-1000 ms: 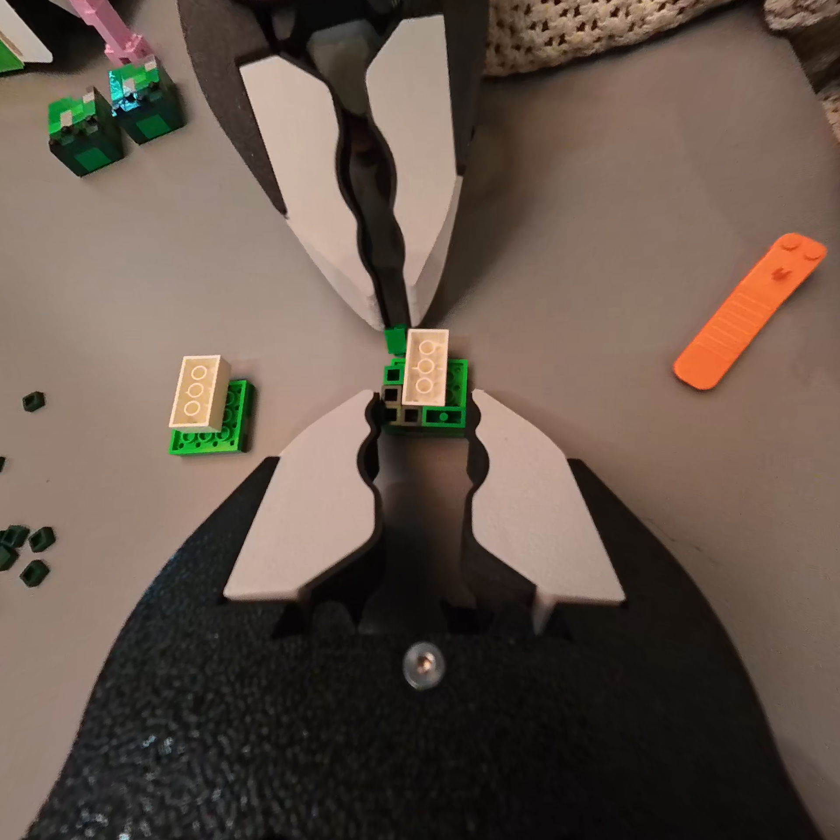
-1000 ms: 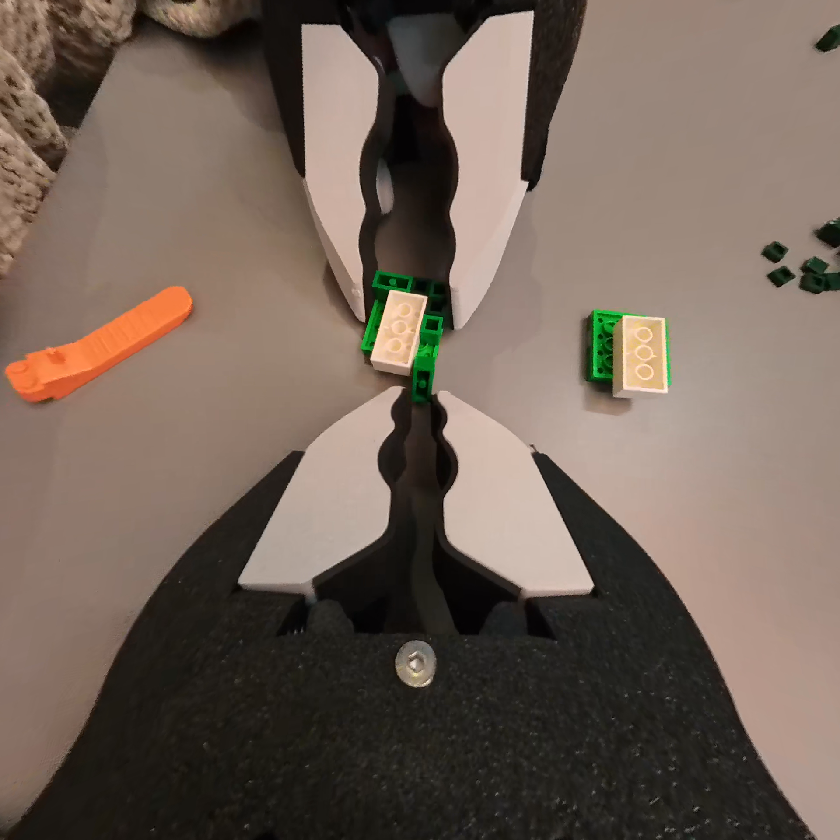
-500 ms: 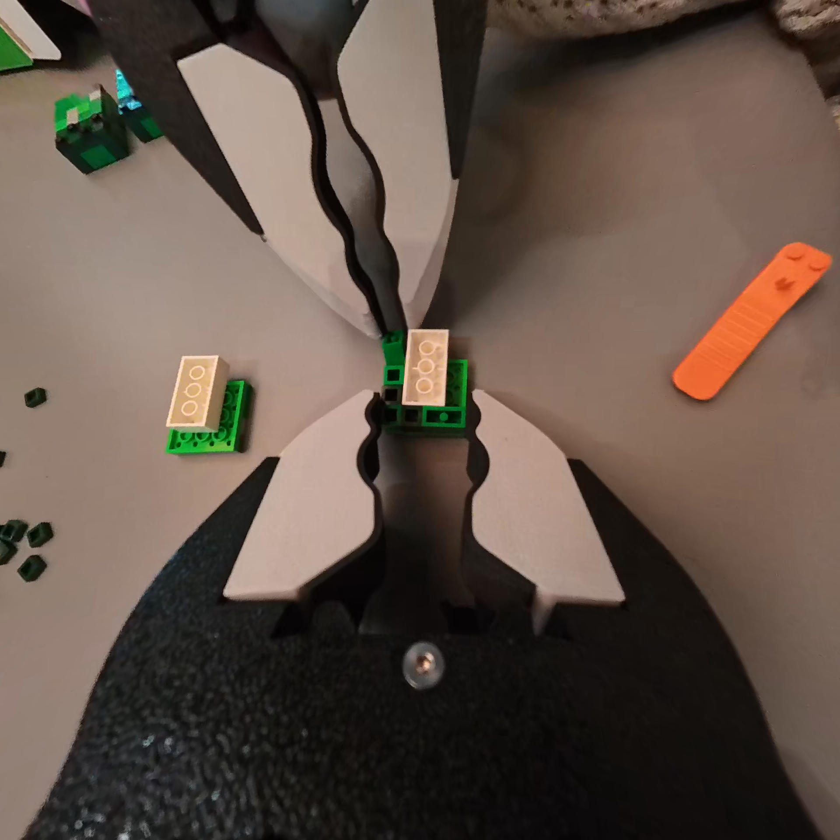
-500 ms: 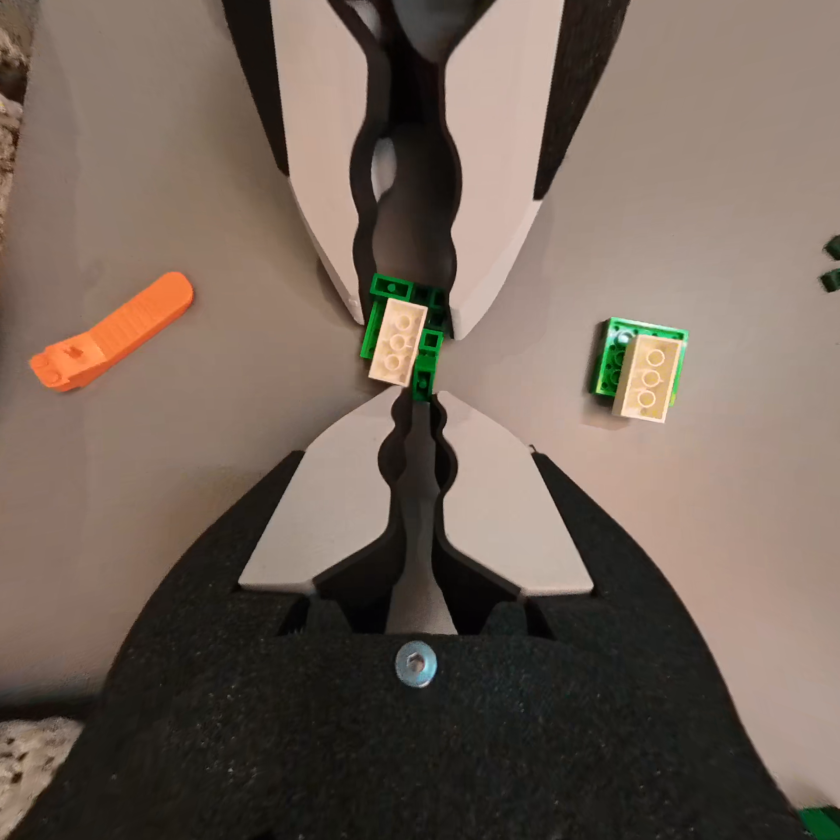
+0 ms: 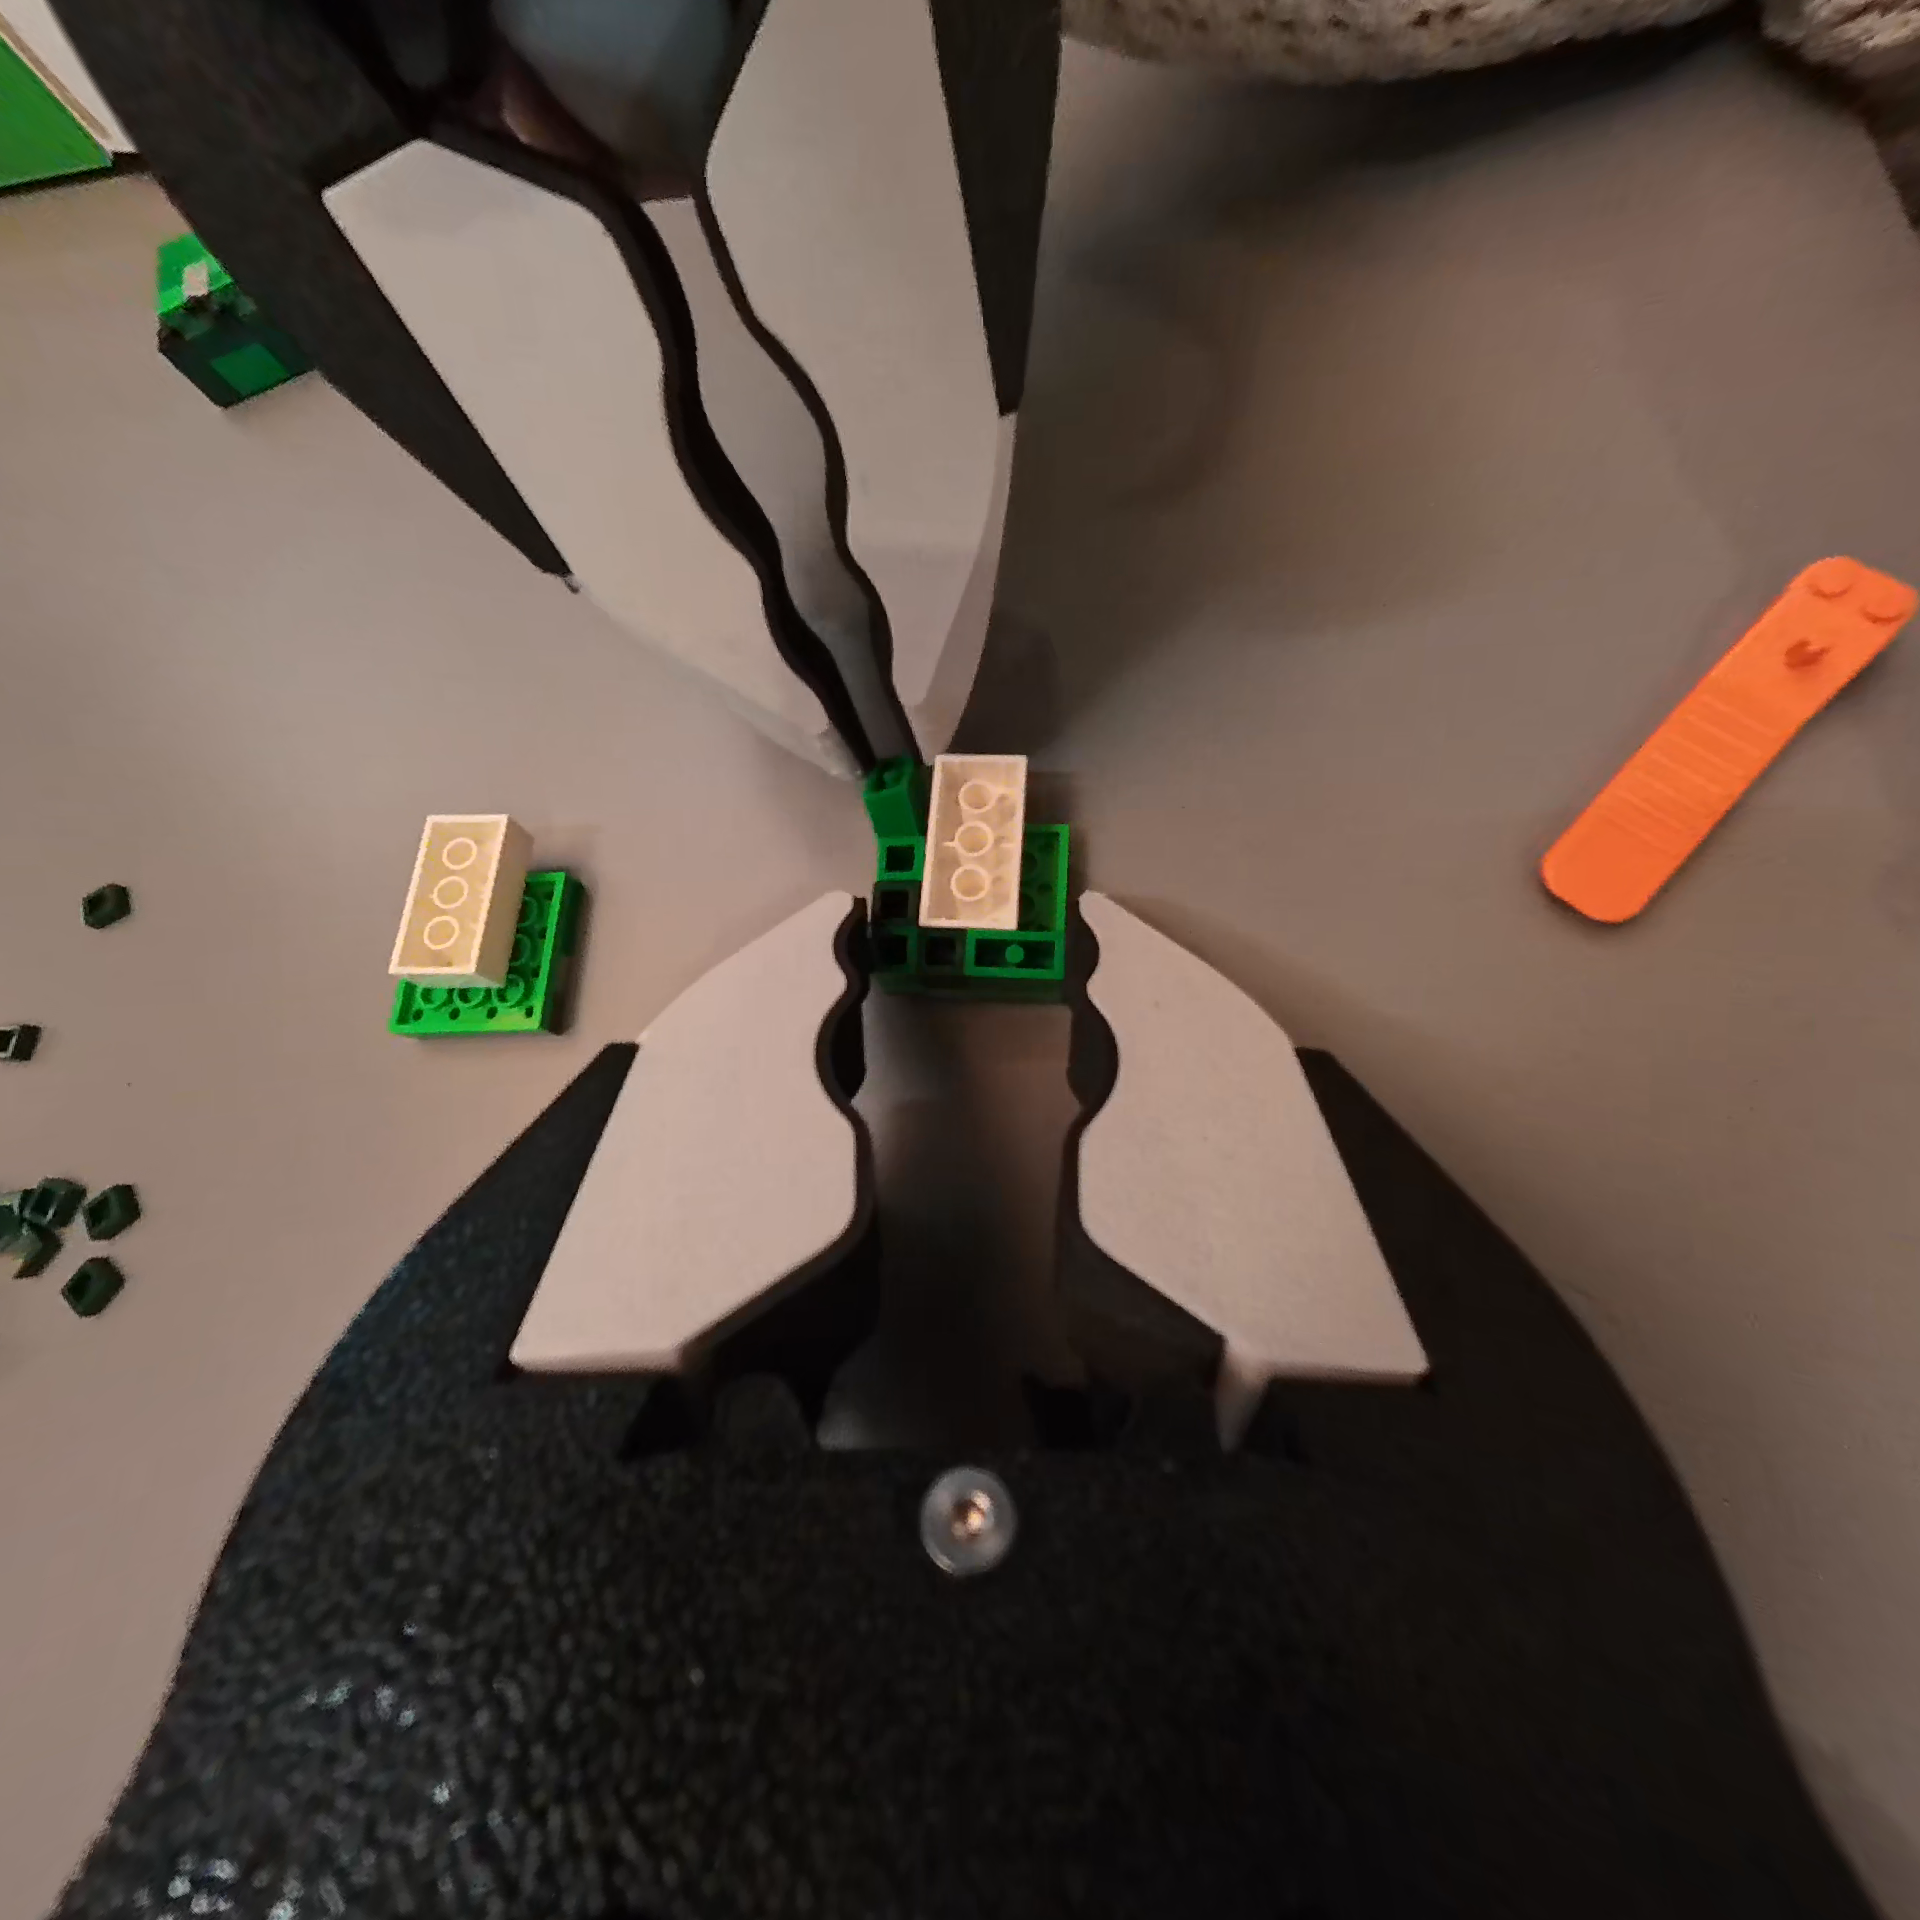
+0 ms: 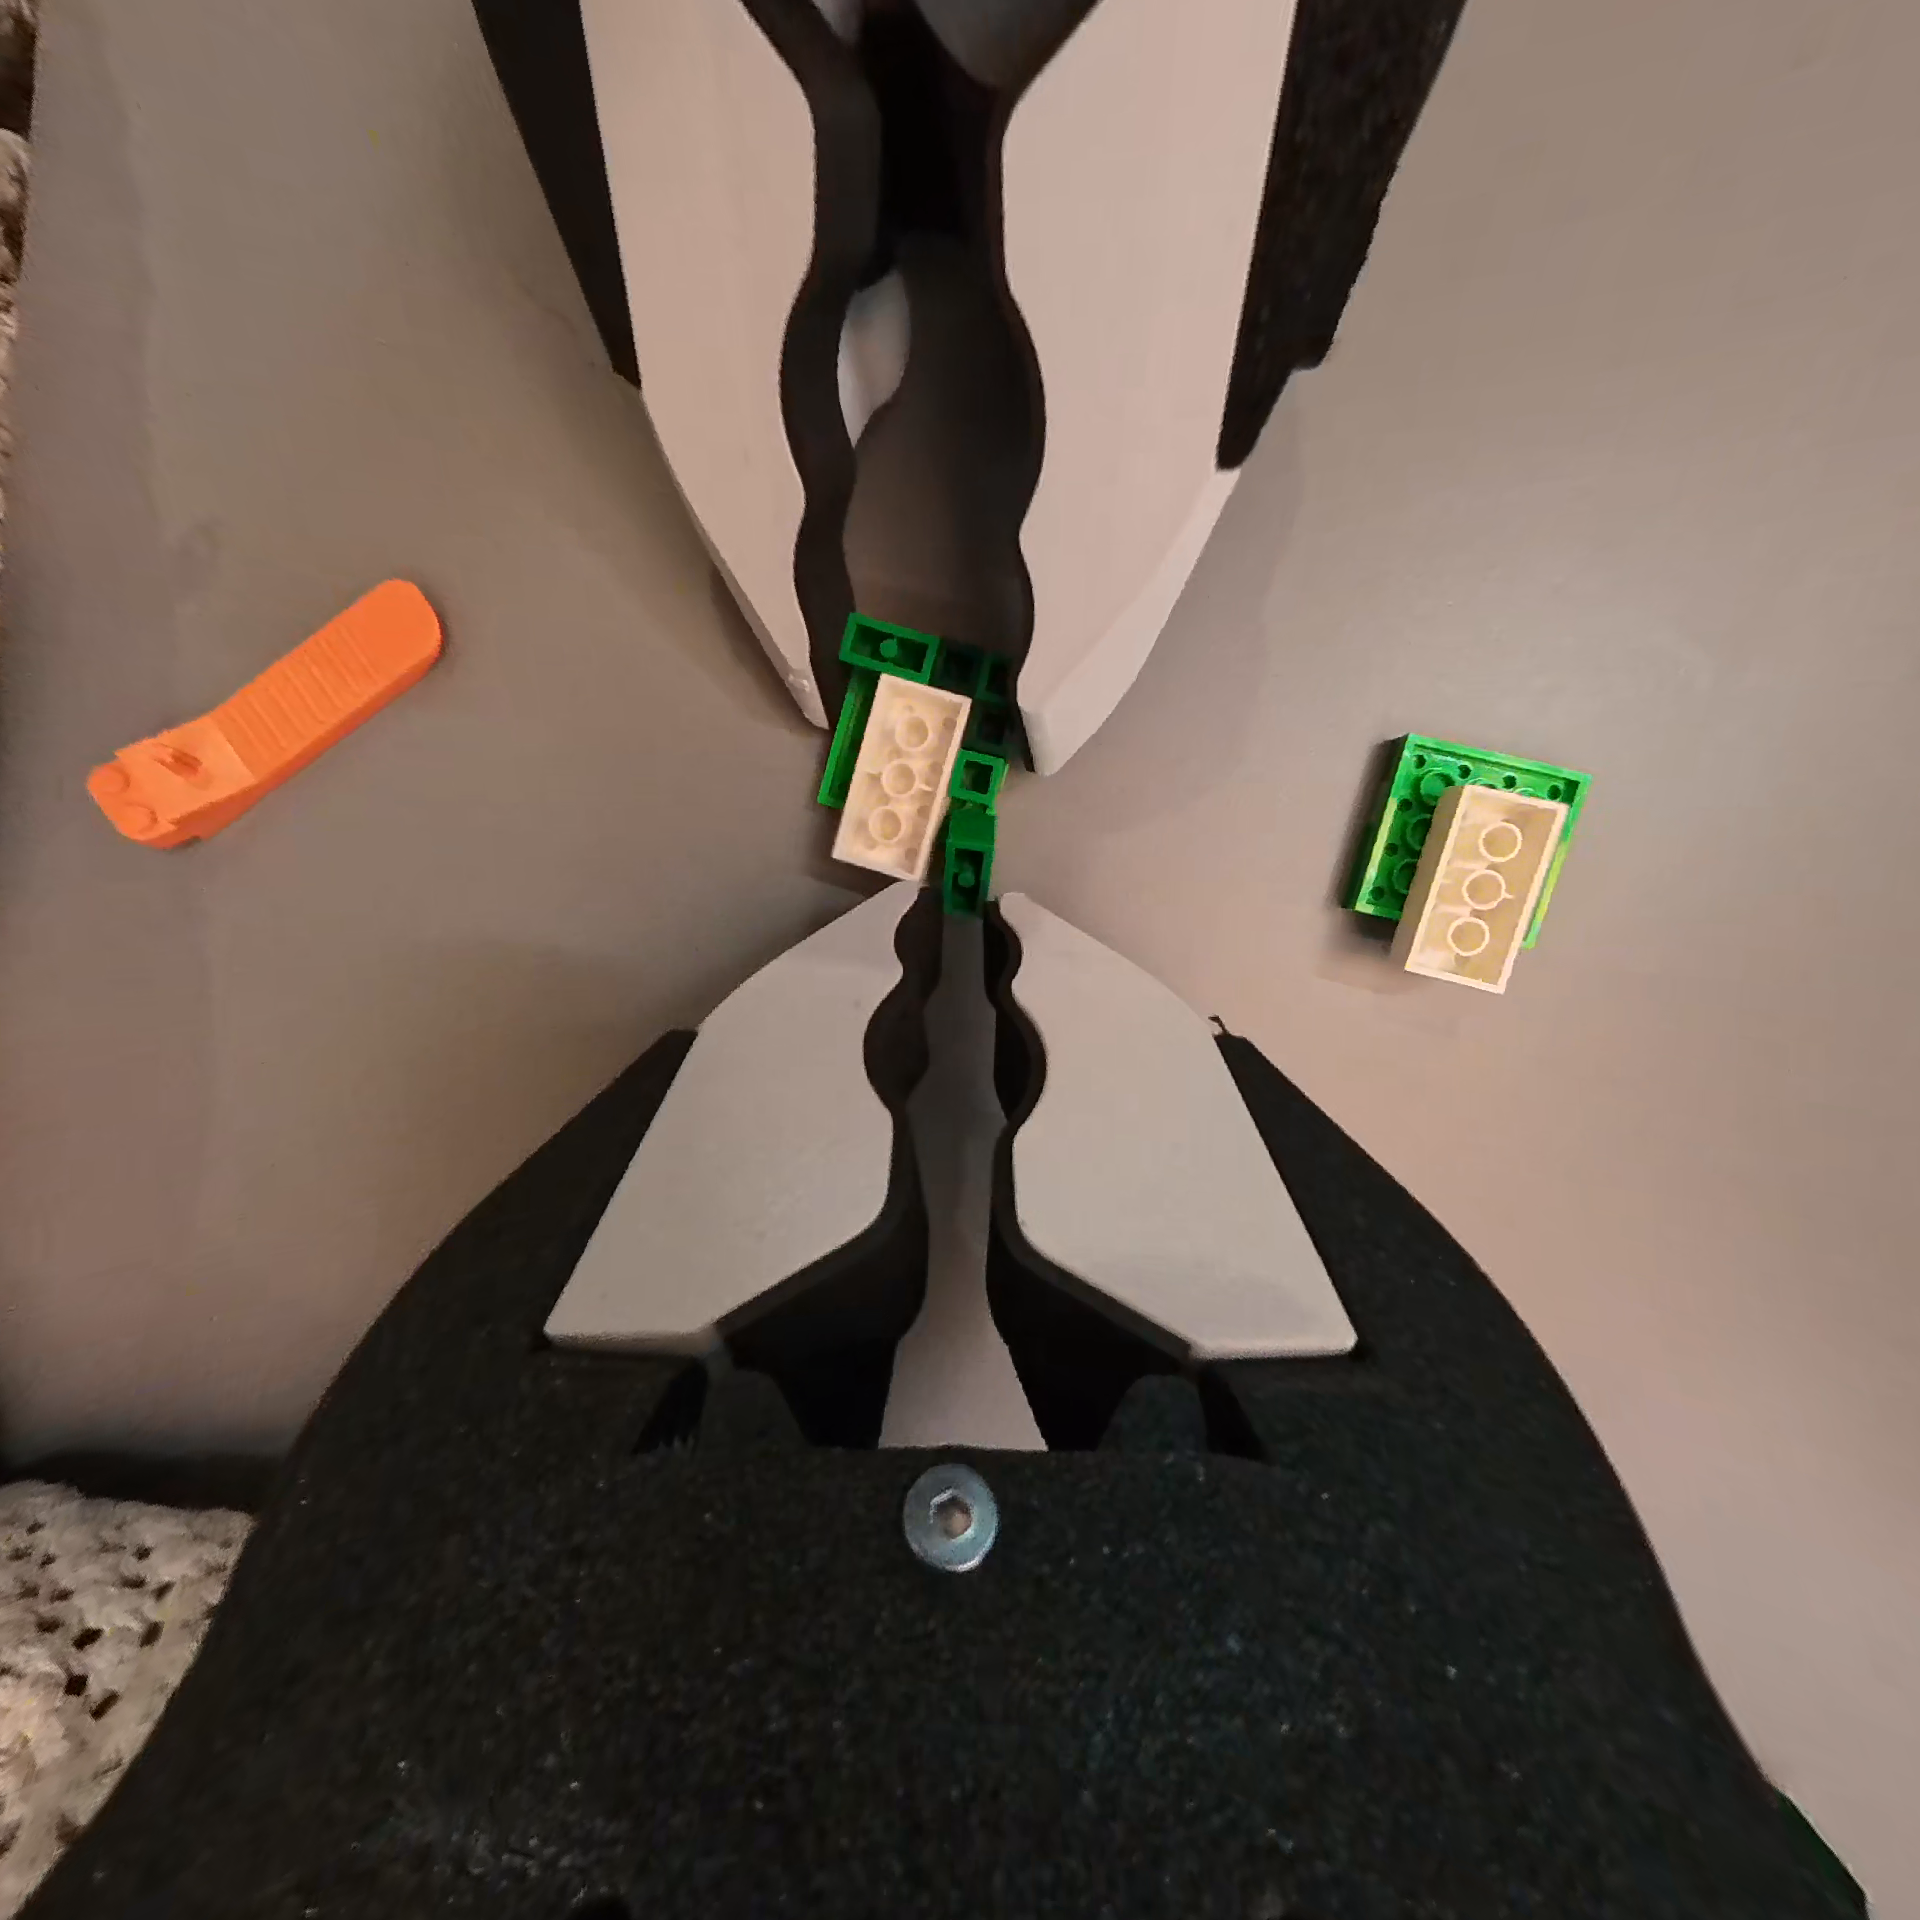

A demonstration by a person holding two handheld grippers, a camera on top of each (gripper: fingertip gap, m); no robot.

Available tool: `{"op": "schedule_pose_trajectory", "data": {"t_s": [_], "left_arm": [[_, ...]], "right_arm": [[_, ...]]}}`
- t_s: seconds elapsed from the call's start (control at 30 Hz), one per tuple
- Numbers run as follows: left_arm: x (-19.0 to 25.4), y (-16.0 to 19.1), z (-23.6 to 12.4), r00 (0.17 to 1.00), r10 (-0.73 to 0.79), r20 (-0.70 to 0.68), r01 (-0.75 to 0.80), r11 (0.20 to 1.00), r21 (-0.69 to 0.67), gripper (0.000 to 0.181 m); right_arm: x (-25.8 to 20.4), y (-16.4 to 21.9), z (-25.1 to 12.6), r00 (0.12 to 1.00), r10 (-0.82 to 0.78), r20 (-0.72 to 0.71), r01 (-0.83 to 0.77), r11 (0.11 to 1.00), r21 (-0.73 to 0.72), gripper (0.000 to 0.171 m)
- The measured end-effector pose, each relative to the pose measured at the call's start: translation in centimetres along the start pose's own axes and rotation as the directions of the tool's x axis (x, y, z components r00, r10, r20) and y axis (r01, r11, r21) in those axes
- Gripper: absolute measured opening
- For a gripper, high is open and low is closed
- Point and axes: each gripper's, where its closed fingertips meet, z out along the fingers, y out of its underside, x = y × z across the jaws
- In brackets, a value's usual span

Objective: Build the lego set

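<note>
My left gripper [image 5: 968, 920] is shut on the near edge of a green brick assembly [image 5: 1013, 951] with a white brick [image 5: 971, 842] on top, resting on the grey table. My right gripper [image 6: 951, 904] is shut on a small green brick [image 6: 968, 868] and holds it against the assembly's side next to the white brick [image 6: 899, 774]. In the left wrist view the right gripper [image 5: 878, 764] comes in from the top with the small green brick [image 5: 894, 805] at its tips. In the right wrist view the left gripper [image 6: 925, 727] flanks the assembly from the far side.
A second green plate with a white brick [image 5: 473, 925] lies to the left, also seen in the right wrist view [image 6: 1465, 862]. An orange brick separator [image 5: 1725, 748] lies to the right. Several loose dark green pieces [image 5: 73, 1236], a green cube figure [image 5: 218, 332] and a knitted cloth [image 5: 1455, 31] surround the work area. Less than 4 cm separates the two grippers' tips. The orange brick separator [image 5: 1725, 748] lies around 11 cm away from my left fingertips. My right wrist view [image 6: 263, 712] looks at it from another angle.
The right gripper has tilted and come closer over the assembly, keeping the small green brick against it. The left gripper and the assembly have stayed in place.
</note>
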Motion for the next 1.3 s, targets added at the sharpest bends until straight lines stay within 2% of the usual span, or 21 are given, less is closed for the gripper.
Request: {"op": "schedule_pose_trajectory", "data": {"t_s": [0.23,0.33,0.4,0.47,0.57,0.63,0.7,0.8,0.83,0.93,1.0,1.17,1.3], "left_arm": [[-0.2,-0.2,0.2,1.0,0.015,0.023,-0.015,1.0,0.005,0.035],[-1.0,-0.7,0.3,0.992,0.065,0.112,-0.069,0.997,0.029,0.035],[-2.3,-1.7,0.1,0.969,0.086,0.233,-0.103,0.993,0.064,0.035],[-4.1,-3.3,-0.9,0.907,0.071,0.414,-0.132,0.984,0.121,0.035],[-6.3,-5.9,-3.6,0.734,0.02,0.679,-0.22,0.953,0.209,0.035],[-6.9,-7.3,-5.4,0.598,0.01,0.802,-0.314,0.923,0.222,0.035],[-6.9,-8.5,-6.2,0.524,-0.012,0.851,-0.368,0.898,0.24,0.035],[-7.4,-9.7,-6.9,0.461,-0.081,0.883,-0.377,0.884,0.278,0.035],[-7.8,-9.9,-7.0,0.452,-0.119,0.884,-0.359,0.883,0.302,0.035],[-8.4,-10.3,-6.8,0.436,-0.187,0.88,-0.322,0.881,0.347,0.035],[-8.2,-10.5,-6.3,0.441,-0.158,0.884,-0.339,0.882,0.327,0.035],[-7.5,-10.4,-6.4,0.45,-0.11,0.886,-0.372,0.879,0.298,0.035],[-7.5,-10.1,-6.8,0.446,-0.093,0.89,-0.382,0.88,0.283,0.034]], "right_arm": [[0.1,0.2,-0.3,0.999,-0.031,-0.01,0.03,0.997,-0.074,0.007],[0.8,0.3,-1.1,0.997,-0.044,-0.066,0.037,0.993,-0.114,0.007],[1.7,0.1,-2.7,0.986,-0.071,-0.152,0.051,0.99,-0.132,0.007],[2.9,-0.4,-5.1,0.957,-0.11,-0.269,0.072,0.987,-0.146,0.007],[4.2,-1.6,-9.2,0.876,-0.22,-0.429,0.145,0.969,-0.202,0.007],[4.7,-3.1,-11.8,0.767,-0.349,-0.538,0.226,0.932,-0.283,0.007],[4.7,-4.7,-14.0,0.629,-0.489,-0.604,0.291,0.869,-0.401,0.007],[3.9,-6.8,-16.2,0.414,-0.702,-0.579,0.344,0.71,-0.615,0.007],[3.7,-6.9,-16.5,0.373,-0.757,-0.536,0.332,0.649,-0.685,0.007],[3.6,-6.6,-16.9,0.324,-0.859,-0.396,0.26,0.483,-0.836,0.007],[3.6,-6.4,-16.6,0.324,-0.892,-0.314,0.242,0.399,-0.884,0.007],[3.4,-5.9,-15.6,0.39,-0.882,-0.267,0.22,0.37,-0.903,0.007],[3.3,-6.0,-15.5,0.401,-0.877,-0.265,0.205,0.368,-0.907,0.007]]}}
